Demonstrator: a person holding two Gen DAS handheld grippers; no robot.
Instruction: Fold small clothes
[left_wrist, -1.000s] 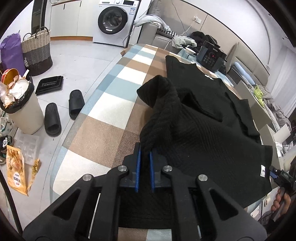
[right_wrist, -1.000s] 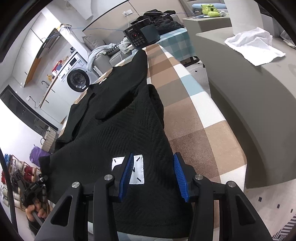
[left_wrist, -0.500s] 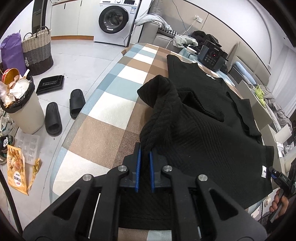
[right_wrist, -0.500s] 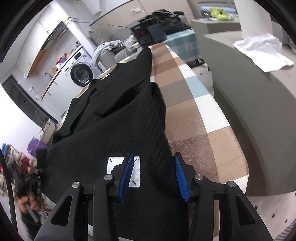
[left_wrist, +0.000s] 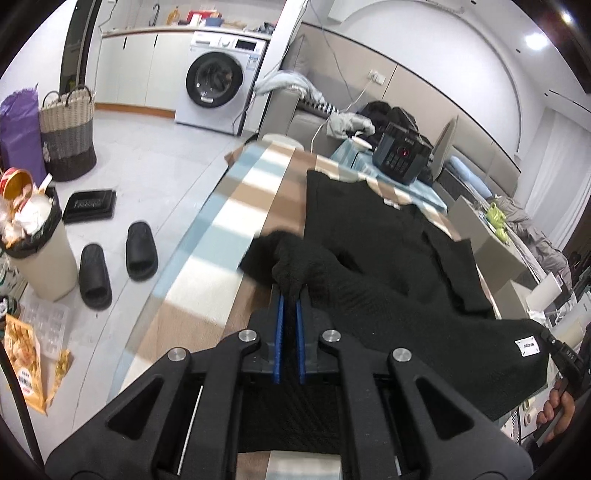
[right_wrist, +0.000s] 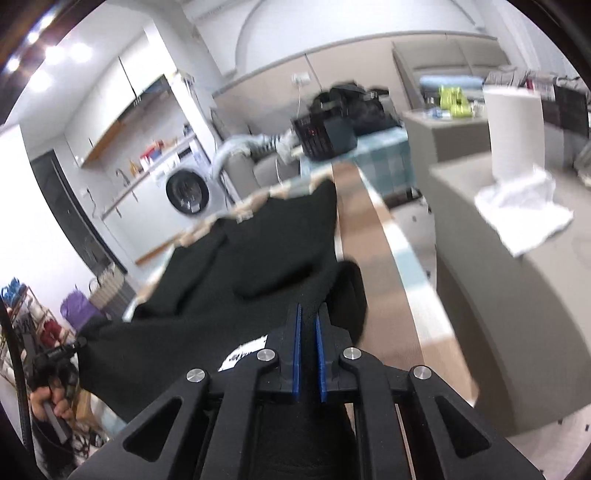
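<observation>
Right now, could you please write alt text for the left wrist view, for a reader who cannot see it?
The left gripper is shut on a bunched edge of a black knit garment spread over a checked table cover. Beyond, on the floor, are black slippers, a full waste bin, a woven basket and a washing machine.

Both views are bright and evenly lit from ceiling spotlights (left_wrist: 535, 40) that flare as white blobs near the dark circular fisheye border, where walls and cupboards bend strongly. The left wrist view is mostly sharp, with slight smearing on the checked bench (left_wrist: 236, 221). The right wrist view is motion-blurred throughout, and the black garment (right_wrist: 258, 266) shows almost no texture or shadow detail.
</observation>
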